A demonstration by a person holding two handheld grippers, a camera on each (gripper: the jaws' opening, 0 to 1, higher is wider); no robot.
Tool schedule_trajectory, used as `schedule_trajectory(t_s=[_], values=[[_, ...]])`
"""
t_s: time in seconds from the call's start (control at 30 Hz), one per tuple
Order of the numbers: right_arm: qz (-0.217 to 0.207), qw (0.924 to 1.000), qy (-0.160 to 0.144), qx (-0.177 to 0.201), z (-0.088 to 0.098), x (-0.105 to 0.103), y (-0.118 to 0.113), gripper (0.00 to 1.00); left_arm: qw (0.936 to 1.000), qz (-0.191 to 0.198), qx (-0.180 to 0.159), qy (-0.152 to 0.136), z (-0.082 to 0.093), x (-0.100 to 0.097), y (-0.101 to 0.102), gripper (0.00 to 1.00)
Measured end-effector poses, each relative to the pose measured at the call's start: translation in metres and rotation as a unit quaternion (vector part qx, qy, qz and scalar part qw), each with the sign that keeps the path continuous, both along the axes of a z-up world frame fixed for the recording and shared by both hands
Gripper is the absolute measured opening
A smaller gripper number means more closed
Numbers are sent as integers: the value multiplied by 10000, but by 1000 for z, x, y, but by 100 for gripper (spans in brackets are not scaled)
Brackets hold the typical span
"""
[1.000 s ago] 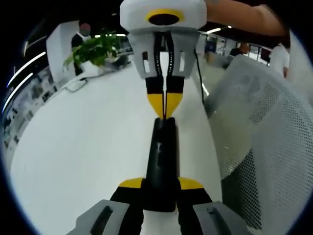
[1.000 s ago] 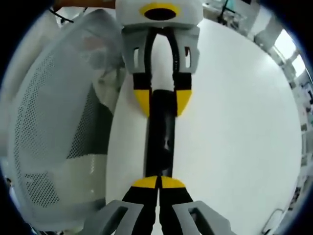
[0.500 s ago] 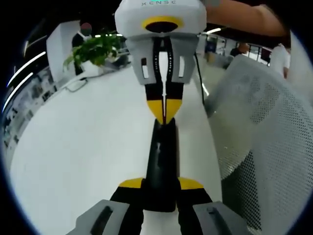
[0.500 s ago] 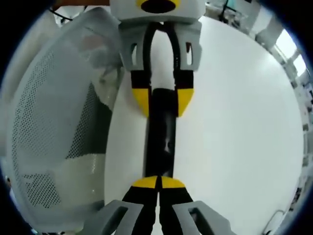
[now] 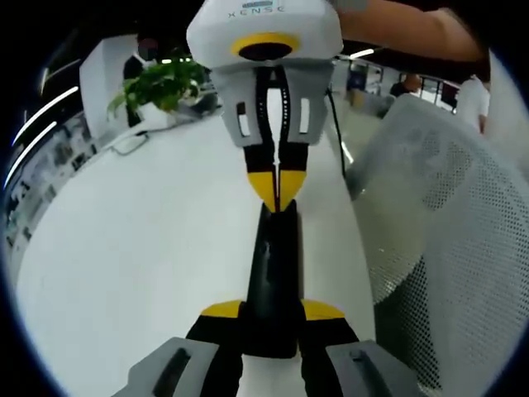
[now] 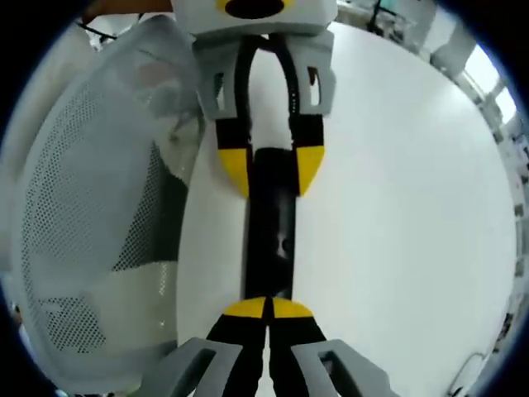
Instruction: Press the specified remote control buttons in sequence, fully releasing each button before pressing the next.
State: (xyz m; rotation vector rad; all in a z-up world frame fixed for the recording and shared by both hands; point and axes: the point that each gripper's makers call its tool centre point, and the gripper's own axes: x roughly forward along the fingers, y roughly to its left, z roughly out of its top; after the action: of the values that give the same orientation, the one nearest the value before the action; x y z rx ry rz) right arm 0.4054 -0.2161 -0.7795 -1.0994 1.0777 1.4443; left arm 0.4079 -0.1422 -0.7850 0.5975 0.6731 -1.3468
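A slim black remote (image 5: 273,273) lies lengthwise above the white table (image 5: 140,248). My left gripper (image 5: 273,311) is shut on its near end, one yellow tip on each side. In the right gripper view the same remote (image 6: 269,223) runs up the middle, and the left gripper (image 6: 269,169) clamps its far end. My right gripper (image 6: 269,308) is shut, its yellow tips pressed together at the remote's near end. From the left gripper view, the right gripper (image 5: 277,192) comes down from the top and meets the remote's far end. The buttons are too dark to make out.
A white mesh chair back (image 5: 438,248) stands close along the table's edge, also seen as a chair back (image 6: 91,231). A potted plant (image 5: 161,83) sits at the table's far end. People stand in the background, and an arm (image 5: 413,29) reaches in at the top.
The right gripper's body has shifted slightly in the left gripper view while its tips stay on the remote's end. The left gripper's hold on the remote is unchanged.
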Motion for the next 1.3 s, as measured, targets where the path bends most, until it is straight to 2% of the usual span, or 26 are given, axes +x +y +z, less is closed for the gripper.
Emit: schedule_trajectory(t_s=[0.87, 1.3], values=[[-31, 10000, 10, 61, 3, 1, 0, 0, 10000, -40, -6, -5, 1, 0, -1, 24], [-3, 9998, -101, 178, 16, 3, 11, 0, 10000, -44, -3, -14, 2, -2, -1, 24]])
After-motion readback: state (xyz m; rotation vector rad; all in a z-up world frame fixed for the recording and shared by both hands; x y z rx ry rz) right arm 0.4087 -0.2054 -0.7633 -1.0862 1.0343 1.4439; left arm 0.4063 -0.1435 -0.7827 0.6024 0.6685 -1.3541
